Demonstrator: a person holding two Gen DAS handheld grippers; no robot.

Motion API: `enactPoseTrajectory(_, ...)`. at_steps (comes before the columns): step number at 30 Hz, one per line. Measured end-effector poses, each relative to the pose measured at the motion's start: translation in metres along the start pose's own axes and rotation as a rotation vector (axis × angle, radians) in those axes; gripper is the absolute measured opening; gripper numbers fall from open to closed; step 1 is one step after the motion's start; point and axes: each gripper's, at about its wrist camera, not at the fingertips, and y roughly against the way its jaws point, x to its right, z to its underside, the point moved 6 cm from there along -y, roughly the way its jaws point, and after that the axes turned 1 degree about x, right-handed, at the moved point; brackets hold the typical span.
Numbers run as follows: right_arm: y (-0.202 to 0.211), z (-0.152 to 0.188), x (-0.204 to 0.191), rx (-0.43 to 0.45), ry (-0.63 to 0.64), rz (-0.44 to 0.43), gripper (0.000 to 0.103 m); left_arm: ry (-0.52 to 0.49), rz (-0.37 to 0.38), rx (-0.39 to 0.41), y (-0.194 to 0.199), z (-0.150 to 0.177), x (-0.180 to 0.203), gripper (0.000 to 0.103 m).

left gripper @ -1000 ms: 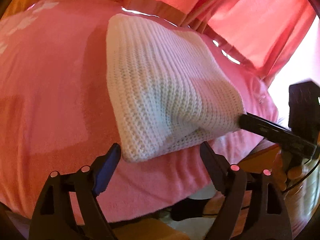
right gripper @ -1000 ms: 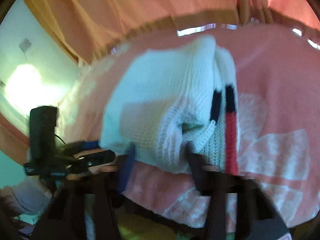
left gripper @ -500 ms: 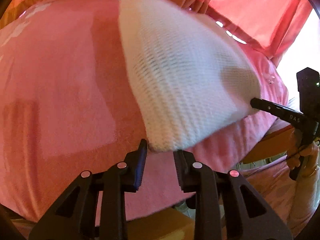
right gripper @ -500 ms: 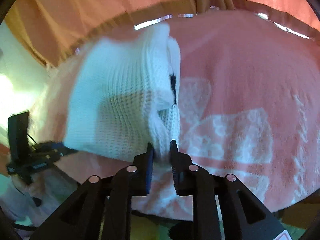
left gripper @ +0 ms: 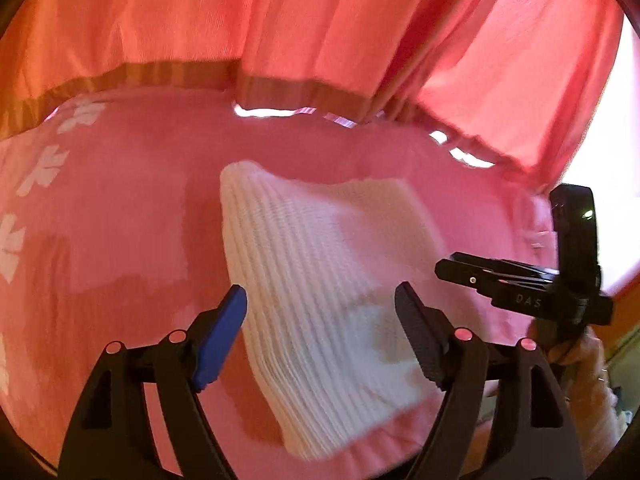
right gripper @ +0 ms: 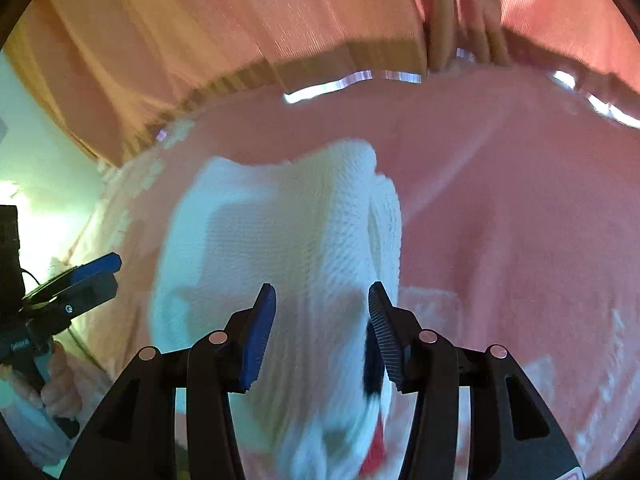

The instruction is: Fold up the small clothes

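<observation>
A folded white knitted garment point(left gripper: 320, 272) lies on a pink towel point(left gripper: 120, 220). My left gripper point(left gripper: 320, 292) hovers over its near edge, jaws opening wide. The knit shows between the fingers, but neither pad touches it. In the right wrist view the same garment point(right gripper: 280, 240) shows a black and red stripe point(right gripper: 372, 364) at its near right edge. My right gripper point(right gripper: 322, 289) is above that edge, jaws opening, and its pads stand clear of the cloth. Each gripper shows in the other's view: the right gripper point(left gripper: 472, 276) and the left gripper point(right gripper: 92, 276).
Pink curtains point(left gripper: 320, 40) hang behind the far edge of the towel. The towel carries white patterns point(left gripper: 36, 172) at the left. A person's hand point(left gripper: 580, 352) holds the right gripper's handle by the surface's right edge, and another hand point(right gripper: 60, 384) shows at the left.
Half a second ago both grippers were closed on the garment's near edge with it lifted. Both have since let go and drawn back, and the garment now lies flat on the towel.
</observation>
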Motion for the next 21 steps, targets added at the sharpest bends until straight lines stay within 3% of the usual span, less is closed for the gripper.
enactPoseTrajectory(1,-0.012,0.000,0.002,-0.022,-0.012,-0.008,0.014,-0.003,-0.026,-0.012,-0.015,-0.002,-0.003,0.073)
enactPoseTrajectory(3,-0.008,-0.002,0.001,0.005,-0.029,-0.043,0.013,-0.012,-0.069,-0.010,-0.025,0.000,-0.011,0.072)
enactPoseTrajectory(6,0.035,-0.017,-0.006,0.154,-0.014,-0.085,0.013,-0.022,-0.076,-0.024,-0.034,0.004,-0.016,0.072)
enactPoseTrajectory(8,0.027,-0.014,0.009,0.129,-0.026,-0.035,0.014,-0.028,-0.080,-0.039,-0.047,0.002,-0.015,0.074)
enactPoseTrajectory(10,-0.015,0.008,0.033,-0.036,-0.074,0.032,0.018,-0.021,-0.084,-0.068,-0.059,0.005,-0.015,0.074)
enactPoseTrajectory(11,-0.023,0.013,0.038,-0.048,-0.097,0.023,0.019,-0.020,-0.080,-0.083,-0.065,0.007,-0.014,0.074)
enactPoseTrajectory(13,-0.009,0.009,0.038,-0.020,-0.107,-0.006,0.022,-0.015,-0.091,-0.082,-0.064,0.009,-0.013,0.074)
enactPoseTrajectory(17,0.050,0.019,0.025,0.092,-0.104,-0.102,0.026,-0.002,-0.040,-0.054,-0.034,0.012,-0.004,0.073)
enactPoseTrajectory(19,0.068,0.042,0.016,0.094,-0.083,-0.131,0.041,-0.008,-0.009,-0.035,-0.013,0.026,0.003,0.079)
enactPoseTrajectory(21,0.069,0.066,0.012,0.085,-0.075,-0.138,0.048,-0.015,0.013,-0.044,-0.005,0.045,0.011,0.080)
